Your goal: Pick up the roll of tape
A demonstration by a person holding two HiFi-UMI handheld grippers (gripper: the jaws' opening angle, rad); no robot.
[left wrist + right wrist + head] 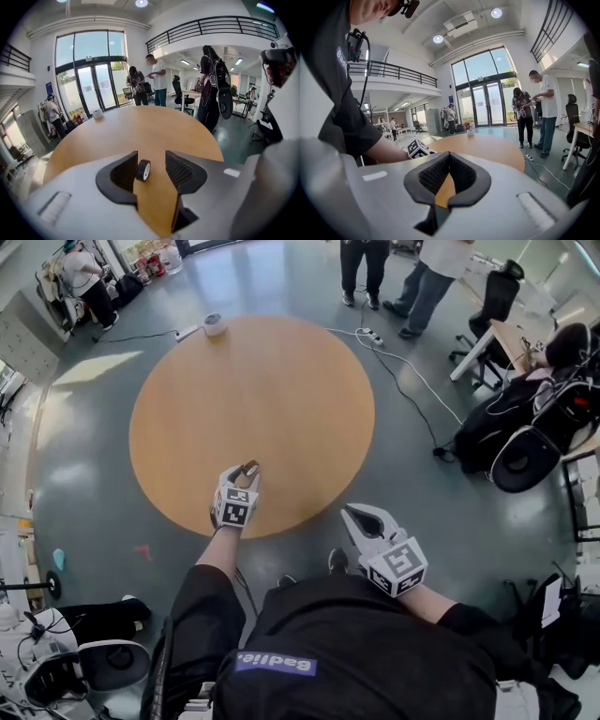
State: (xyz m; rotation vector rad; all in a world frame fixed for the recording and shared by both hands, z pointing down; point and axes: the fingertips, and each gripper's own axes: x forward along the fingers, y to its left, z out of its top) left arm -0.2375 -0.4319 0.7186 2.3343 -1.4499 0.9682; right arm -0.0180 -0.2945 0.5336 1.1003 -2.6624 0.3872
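Note:
A small black roll of tape (143, 170) stands on its edge on the round wooden table (253, 390), near the table's front edge. My left gripper (151, 159) is open around it, pointing down at the tabletop. The roll sits close against the left jaw, with a clear gap to the right jaw, and neither pad presses on it. In the head view the left gripper (250, 469) hangs over the table's near rim and hides the roll. My right gripper (349, 513) is shut and empty, just off the table's near right edge; its pads (449, 159) meet at the tips.
A white cylinder (214, 324) stands at the table's far edge. Cables and a power strip (367, 336) lie on the floor beyond. Two people (394, 268) stand at the far side; office chairs and bags (525, 427) crowd the right.

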